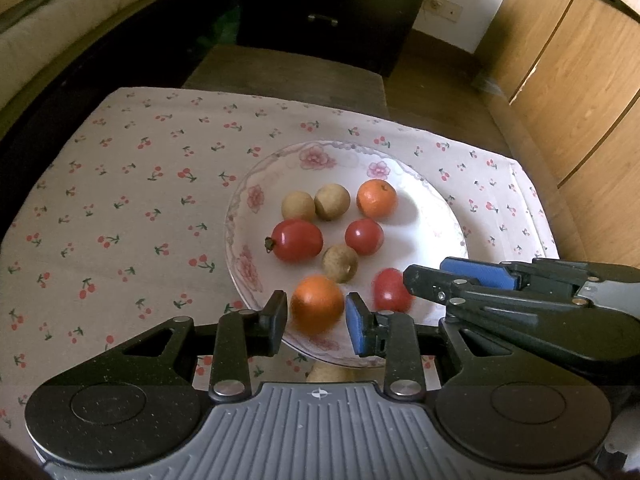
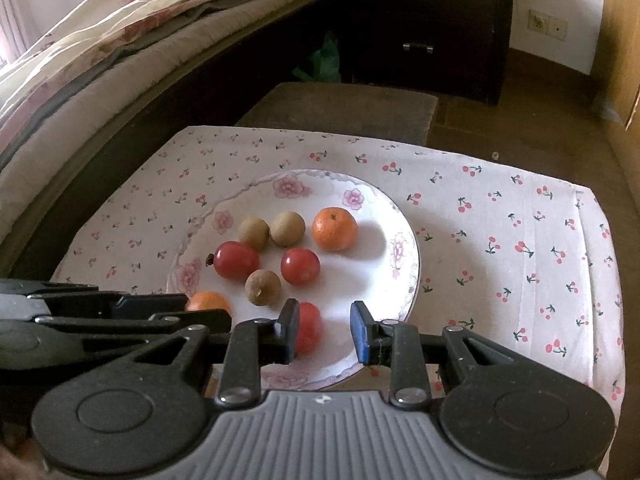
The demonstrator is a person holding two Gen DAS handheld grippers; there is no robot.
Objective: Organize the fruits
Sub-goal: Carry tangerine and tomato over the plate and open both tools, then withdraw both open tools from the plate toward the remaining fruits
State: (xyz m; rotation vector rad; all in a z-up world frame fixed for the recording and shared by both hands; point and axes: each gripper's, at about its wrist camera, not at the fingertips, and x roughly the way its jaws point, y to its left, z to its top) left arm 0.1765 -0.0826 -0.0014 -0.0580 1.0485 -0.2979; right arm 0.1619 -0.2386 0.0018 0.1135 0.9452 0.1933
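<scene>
A flowered white plate (image 1: 231,236) on the cherry-print cloth holds several fruits: an orange (image 1: 376,199), two tomatoes (image 1: 298,240), three longans (image 1: 340,263). My left gripper (image 1: 317,309) hangs over the plate's near rim, shut on a second orange (image 1: 316,302) that fills the gap between its pads. Beside it, my right gripper (image 2: 325,312) has its fingers set close, with bare plate showing between them. A third tomato (image 2: 310,326) lies just beyond its left finger, partly hidden and untouched by the blue pad. One more longan (image 1: 328,374) sits off the plate under my left gripper.
The cloth (image 2: 500,240) covers a small table whose edges fall away at the right and far sides. A brown stool (image 2: 340,104) stands just beyond it. A bed (image 2: 100,60) runs along the left, with dark drawers (image 2: 420,20) behind and a wooden wardrobe (image 1: 580,80) on the right.
</scene>
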